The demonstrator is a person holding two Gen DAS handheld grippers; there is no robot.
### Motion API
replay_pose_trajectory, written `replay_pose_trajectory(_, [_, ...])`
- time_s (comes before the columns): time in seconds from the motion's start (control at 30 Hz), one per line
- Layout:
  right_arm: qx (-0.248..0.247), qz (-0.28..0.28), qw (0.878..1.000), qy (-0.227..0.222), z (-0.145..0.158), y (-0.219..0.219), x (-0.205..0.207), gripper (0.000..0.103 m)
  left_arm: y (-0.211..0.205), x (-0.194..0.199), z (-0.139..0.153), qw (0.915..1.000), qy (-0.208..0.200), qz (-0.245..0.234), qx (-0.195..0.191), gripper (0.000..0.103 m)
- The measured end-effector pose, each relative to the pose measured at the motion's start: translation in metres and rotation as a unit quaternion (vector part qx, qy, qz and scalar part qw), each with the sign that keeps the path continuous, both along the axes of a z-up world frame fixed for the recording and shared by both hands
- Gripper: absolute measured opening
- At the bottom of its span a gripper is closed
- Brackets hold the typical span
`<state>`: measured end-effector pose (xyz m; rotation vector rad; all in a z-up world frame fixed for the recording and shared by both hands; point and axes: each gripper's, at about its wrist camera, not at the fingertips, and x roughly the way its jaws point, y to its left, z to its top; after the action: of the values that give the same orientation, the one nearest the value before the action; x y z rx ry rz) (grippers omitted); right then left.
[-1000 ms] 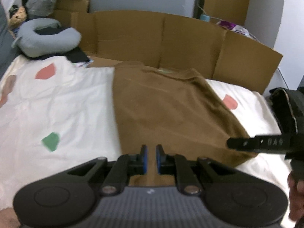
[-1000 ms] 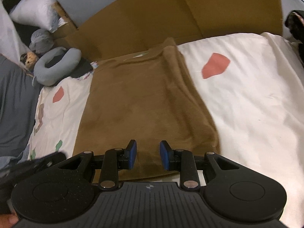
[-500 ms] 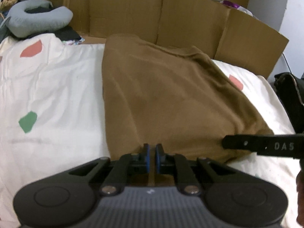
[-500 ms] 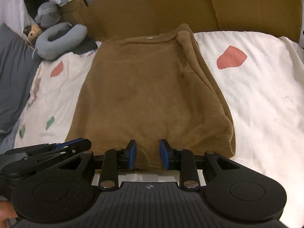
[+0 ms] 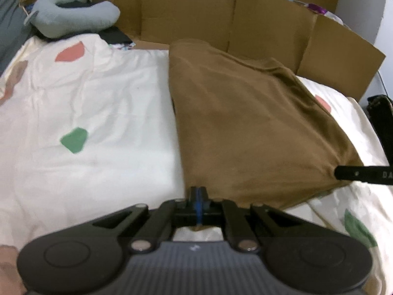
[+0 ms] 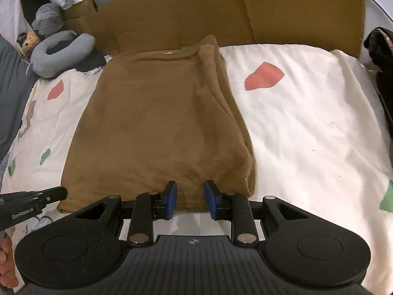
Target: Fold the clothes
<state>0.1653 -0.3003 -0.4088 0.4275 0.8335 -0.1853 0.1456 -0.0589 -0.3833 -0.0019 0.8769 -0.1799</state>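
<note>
A: Where now?

B: Brown garment (image 5: 245, 123), already folded lengthwise. Spread down the middle of the cream bedsheet (image 5: 98, 98), with the neck end at 12 o'clock against the cardboard (image 5: 270, 24) and the hem at 6 o'clock, nearest both cameras. Doubled layers bunched along the 3 o'clock edge in the right view.

A: And just changed?

B: Left gripper (image 5: 197, 194) clenched on the hem at the near left corner. Blue pads pressed together, with a sliver of brown cloth poking out beneath them. A second ago, a clear gap there, above the fabric. Half a second ago, nearly closed. Now a pinch. Also lower and closer to the hem than before, with more sheet showing at 9 o'clock.

A: Meaning for the fold?

B: Probably one corner secured, so half ready for lifting the hem toward 12 o'clock. Other half pending.

A: Right side?

B: Right gripper (image 6: 189, 199) released, pads apart and astride the hem toward the near right corner. Cloth between them, not squeezed. Same gap as a second ago, though the view looks squarer to the bed now. Best closed before any lift, else a lopsided fold likely.

A: Further out?

B: Grey neck pillow (image 5: 73, 17) at 10 o'clock, well apart from the garment. Dark bag (image 5: 378, 113) at 3 o'clock, off the bed's edge. Fingers of a person's hand (image 6: 6, 258) at 8 o'clock in the right view.
</note>
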Motion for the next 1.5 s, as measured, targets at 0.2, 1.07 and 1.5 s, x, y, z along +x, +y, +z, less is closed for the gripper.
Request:
replay_pose_trajectory(0.2, [-0.007, -0.002, 1.000, -0.028, 0.018, -0.004, -0.004, 0.038, -0.007, 0.010, 0.021, 0.9993, -0.036, -0.004, -0.011, 0.033])
replay_pose_trajectory(1.07, [-0.092, 0.039, 0.995, 0.019, 0.004, -0.003, 0.013, 0.049, -0.037, 0.023, -0.001, 0.9962, -0.023, -0.076, 0.035, 0.057])
replay_pose_trajectory(1.5, [-0.010, -0.021, 1.000, -0.001, 0.013, -0.036, 0.001, 0.055, 0.014, 0.026, 0.017, 0.9989, 0.015, 0.009, -0.043, 0.069])
